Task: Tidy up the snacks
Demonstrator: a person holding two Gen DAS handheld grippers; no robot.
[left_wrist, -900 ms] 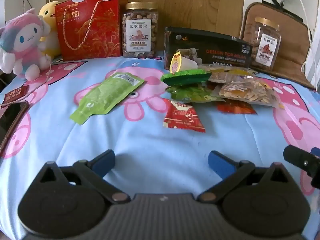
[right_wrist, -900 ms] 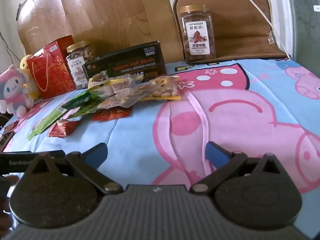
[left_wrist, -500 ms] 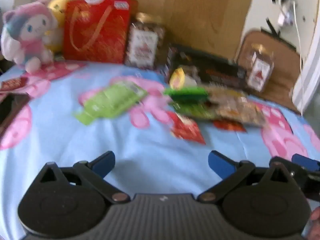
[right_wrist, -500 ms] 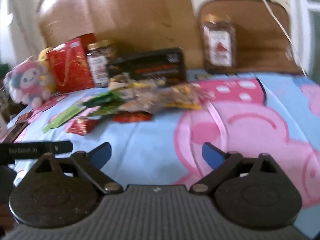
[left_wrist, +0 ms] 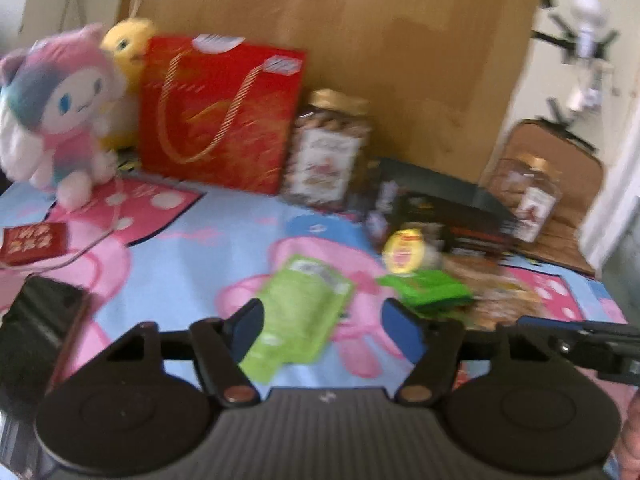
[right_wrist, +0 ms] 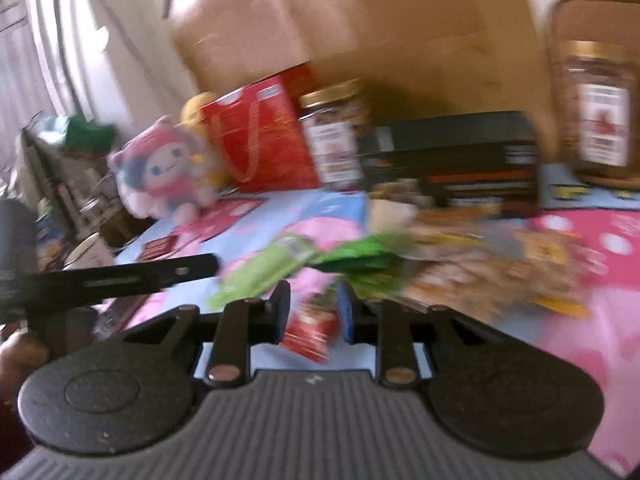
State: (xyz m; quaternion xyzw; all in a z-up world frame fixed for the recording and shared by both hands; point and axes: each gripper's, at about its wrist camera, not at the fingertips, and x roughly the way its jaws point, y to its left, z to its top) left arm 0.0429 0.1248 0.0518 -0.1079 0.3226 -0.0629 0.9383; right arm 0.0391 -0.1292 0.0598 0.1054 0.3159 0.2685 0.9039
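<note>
We see left gripper [left_wrist: 322, 326] fingers half apart over green pouch [left_wrist: 298, 320], nothing gripped; right gripper [right_wrist: 313, 312] fingers narrow, empty, red packet [right_wrist: 310, 330] at 12 o'clock

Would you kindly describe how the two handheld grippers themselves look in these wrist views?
Both match: the left gripper and right gripper have blue finger pads on black linkage arms with copper-coloured pivot pins, two round black discs, and a ribbed dark grey body between them. No sleeve shows.

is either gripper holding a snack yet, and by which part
Nothing is held. The left gripper frames the light green pouch; the right gripper frames the red packet, pads apart.
</note>
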